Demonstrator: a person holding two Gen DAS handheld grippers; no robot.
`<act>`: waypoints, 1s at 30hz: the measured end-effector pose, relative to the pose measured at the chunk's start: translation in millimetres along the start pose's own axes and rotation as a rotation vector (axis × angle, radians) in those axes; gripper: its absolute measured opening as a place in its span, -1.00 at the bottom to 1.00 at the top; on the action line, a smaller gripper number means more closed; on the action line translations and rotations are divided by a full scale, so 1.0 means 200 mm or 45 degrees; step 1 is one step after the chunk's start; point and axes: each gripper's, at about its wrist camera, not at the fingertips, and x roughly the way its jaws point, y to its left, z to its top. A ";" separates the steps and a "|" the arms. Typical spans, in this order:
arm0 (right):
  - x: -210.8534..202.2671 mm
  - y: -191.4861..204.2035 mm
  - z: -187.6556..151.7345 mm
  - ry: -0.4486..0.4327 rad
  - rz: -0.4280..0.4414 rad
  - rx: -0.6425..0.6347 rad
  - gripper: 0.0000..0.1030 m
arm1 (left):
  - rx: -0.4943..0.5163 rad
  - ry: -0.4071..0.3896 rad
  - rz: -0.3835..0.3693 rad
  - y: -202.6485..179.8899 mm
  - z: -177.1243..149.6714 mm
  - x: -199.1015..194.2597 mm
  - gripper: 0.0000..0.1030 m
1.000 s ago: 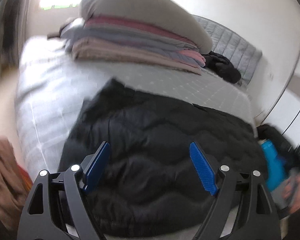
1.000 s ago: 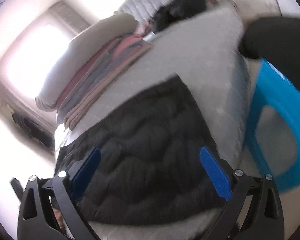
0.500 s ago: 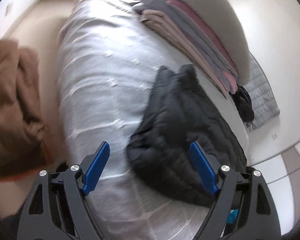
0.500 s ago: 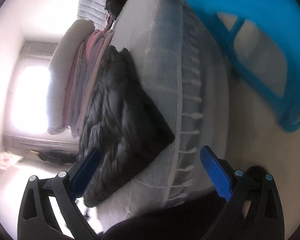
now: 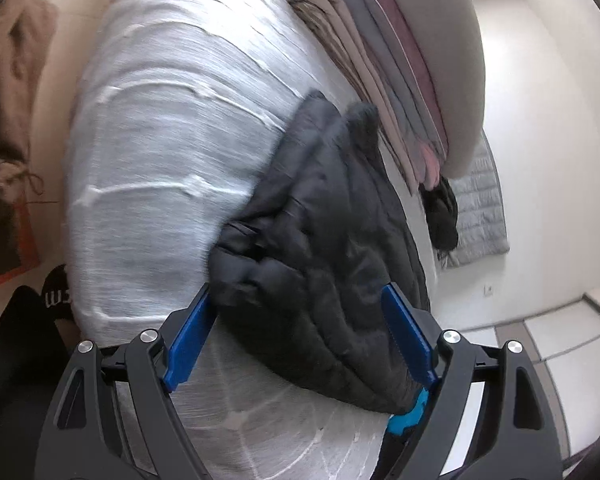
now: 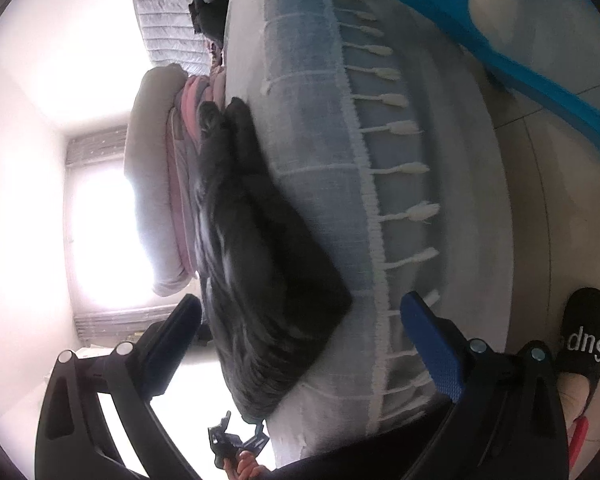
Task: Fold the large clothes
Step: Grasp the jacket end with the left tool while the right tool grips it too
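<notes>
Black quilted jacket lies folded on pale grey bedspread, near bed's end, beside stack of folded blankets. Left gripper jaws wide, hovering at jacket's near edge, pads clear of fabric. Right gripper jaws wide, jacket corner between them, not pinched. Blue plastic stool beside bed.

Black slipper shows upside-down white letters "Sup"

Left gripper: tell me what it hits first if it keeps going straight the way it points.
Most likely the black puffer jacket: the left gripper stands open, its near edge between the fingers, on the grey bedspread. Depth is hard to judge.
</notes>
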 end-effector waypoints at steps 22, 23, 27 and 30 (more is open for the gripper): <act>0.13 0.15 0.04 0.048 0.046 -0.196 -0.43 | 0.117 0.066 0.052 -0.11 -0.03 0.21 -0.56; 0.12 0.16 0.04 0.048 0.050 -0.205 -0.47 | 0.123 0.062 0.049 -0.12 -0.03 0.21 -0.61; 0.09 0.29 0.02 0.046 0.104 -0.250 -0.53 | 0.099 0.060 -0.018 -0.12 0.00 0.18 -0.71; 0.06 0.40 -0.01 0.064 0.152 -0.296 -0.54 | 0.101 0.052 -0.085 -0.13 0.01 0.11 -0.75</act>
